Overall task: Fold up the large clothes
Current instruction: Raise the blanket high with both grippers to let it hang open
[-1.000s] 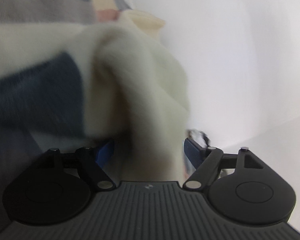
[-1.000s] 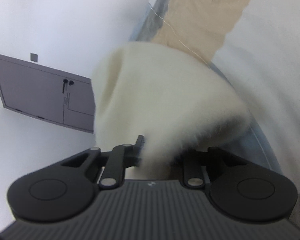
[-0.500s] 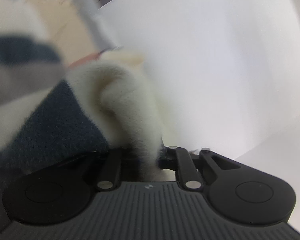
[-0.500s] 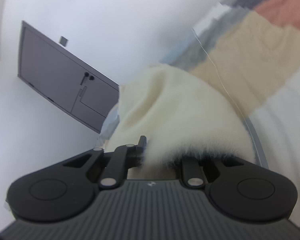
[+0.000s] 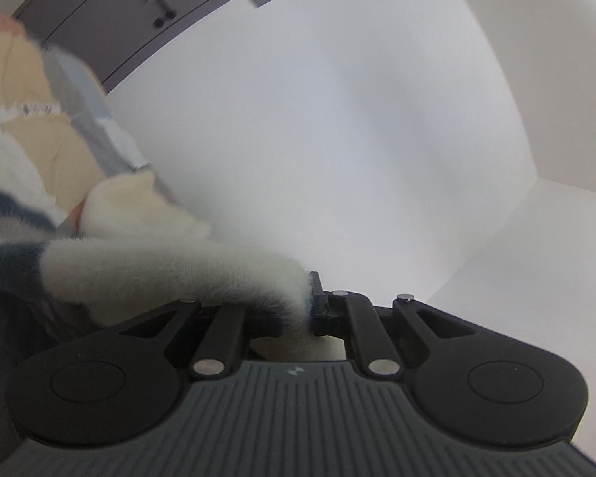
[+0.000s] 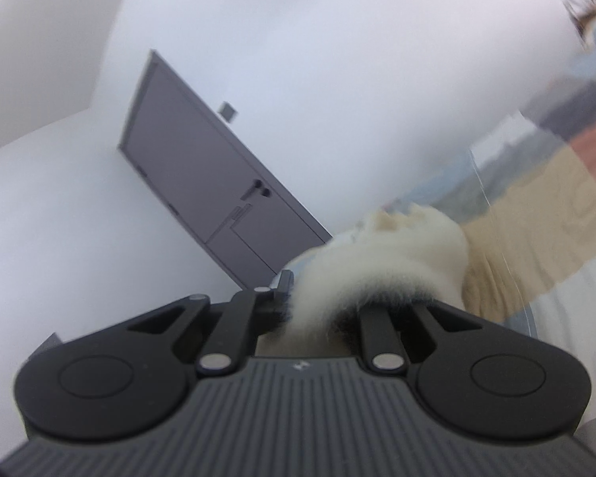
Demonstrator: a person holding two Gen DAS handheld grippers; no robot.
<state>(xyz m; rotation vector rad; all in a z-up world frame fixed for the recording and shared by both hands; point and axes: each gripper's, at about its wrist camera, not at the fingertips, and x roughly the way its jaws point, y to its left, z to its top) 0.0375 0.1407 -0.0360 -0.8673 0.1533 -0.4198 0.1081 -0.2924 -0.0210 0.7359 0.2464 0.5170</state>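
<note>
A fuzzy knit sweater in cream with navy, tan, grey and coral blocks is held up in the air by both grippers. My left gripper (image 5: 298,310) is shut on a cream fuzzy edge of the sweater (image 5: 171,266), which trails off to the left. My right gripper (image 6: 318,310) is shut on another cream fuzzy edge of the sweater (image 6: 397,258), and the tan and coral body (image 6: 544,214) stretches to the right. The fabric hides most of the fingertips.
Both cameras point upward at a white wall and ceiling. A grey-purple door (image 6: 202,183) with a handle is on the wall; it also shows in the left wrist view (image 5: 111,20). No table surface is in view.
My left gripper closed on the cream edge, having been open a second ago. Both grippers rose and tilted upward with the sweater, bringing more wall and the door into view.
</note>
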